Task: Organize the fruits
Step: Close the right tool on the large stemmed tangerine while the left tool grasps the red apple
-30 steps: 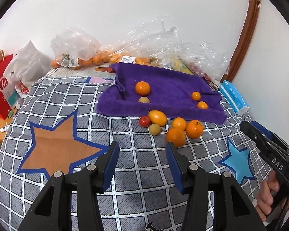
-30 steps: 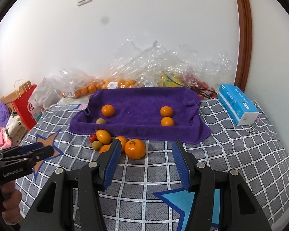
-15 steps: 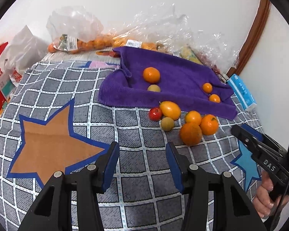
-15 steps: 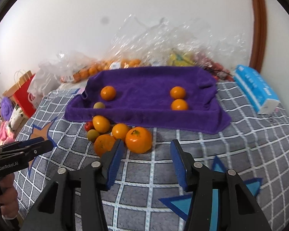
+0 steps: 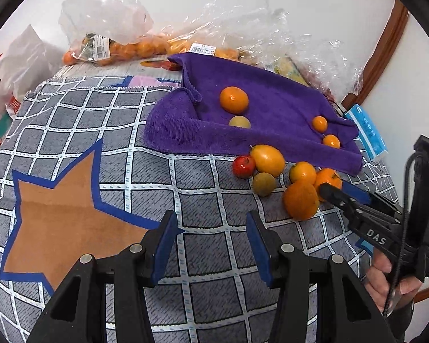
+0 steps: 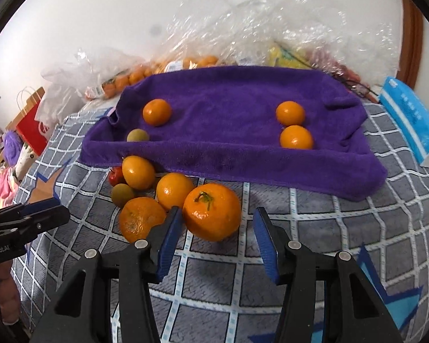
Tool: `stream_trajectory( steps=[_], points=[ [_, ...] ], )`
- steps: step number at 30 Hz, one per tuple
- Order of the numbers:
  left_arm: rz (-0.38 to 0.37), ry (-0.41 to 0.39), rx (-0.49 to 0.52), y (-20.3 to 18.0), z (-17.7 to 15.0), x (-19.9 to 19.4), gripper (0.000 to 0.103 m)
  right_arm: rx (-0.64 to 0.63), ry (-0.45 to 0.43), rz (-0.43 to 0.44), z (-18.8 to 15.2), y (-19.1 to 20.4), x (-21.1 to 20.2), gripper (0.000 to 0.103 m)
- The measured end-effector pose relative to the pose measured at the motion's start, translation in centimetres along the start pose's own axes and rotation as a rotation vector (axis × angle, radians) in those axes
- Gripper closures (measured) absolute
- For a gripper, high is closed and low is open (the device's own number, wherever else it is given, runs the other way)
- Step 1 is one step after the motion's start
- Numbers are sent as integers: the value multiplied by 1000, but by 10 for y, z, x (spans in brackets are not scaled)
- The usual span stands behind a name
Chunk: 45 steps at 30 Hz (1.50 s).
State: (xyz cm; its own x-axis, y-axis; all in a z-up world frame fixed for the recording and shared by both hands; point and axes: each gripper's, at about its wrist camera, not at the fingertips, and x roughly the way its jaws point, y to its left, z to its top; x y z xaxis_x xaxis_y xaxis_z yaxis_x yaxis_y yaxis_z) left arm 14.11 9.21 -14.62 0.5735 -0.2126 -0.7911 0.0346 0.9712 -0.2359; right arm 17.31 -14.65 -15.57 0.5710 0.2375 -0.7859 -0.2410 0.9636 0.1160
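Purple towel [image 6: 228,120] is carrying four fruits so far; six more are waiting clustered on the checked cloth [image 6: 343,228] just below it. Right tool [image 6: 217,225] is hanging with jaws apart at the big mandarin [image 6: 211,211], not gripping; left tool [image 5: 210,234] is gaping, empty.

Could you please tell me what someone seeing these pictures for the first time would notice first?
The purple towel spread at the back of the checked cloth stands out, with four fruits on it. A cluster of loose fruit lies just in front of its near edge, led by a big orange with a green stem. The right hand-held gripper stands open just before that orange, while the left hand-held gripper is open over bare cloth.
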Motion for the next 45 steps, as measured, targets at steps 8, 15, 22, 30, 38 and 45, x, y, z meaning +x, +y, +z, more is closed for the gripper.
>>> stream_trajectory(
  steps=[8, 15, 22, 30, 38, 45],
  points=[
    [-6, 21, -8, -6, 9, 15, 57, -35, -24, -26, -6, 0, -1, 59],
    [11, 12, 15, -19, 18, 26, 57, -17, -64, -56, -12, -23, -14, 59],
    [80, 15, 60, -29, 29, 40, 62, 8, -69, -36, -16, -35, -16, 59],
    [103, 11, 144, -45, 26, 53, 65, -1, -64, -24, -18, -35, -15, 59],
    [112, -27, 160, -53, 28, 60, 65, -7, -55, -25, -17, -34, -11, 59],
    [110, -52, 188, -58, 24, 60, 76, -47, -59, -33, -19, -25, -10, 59]
  ],
)
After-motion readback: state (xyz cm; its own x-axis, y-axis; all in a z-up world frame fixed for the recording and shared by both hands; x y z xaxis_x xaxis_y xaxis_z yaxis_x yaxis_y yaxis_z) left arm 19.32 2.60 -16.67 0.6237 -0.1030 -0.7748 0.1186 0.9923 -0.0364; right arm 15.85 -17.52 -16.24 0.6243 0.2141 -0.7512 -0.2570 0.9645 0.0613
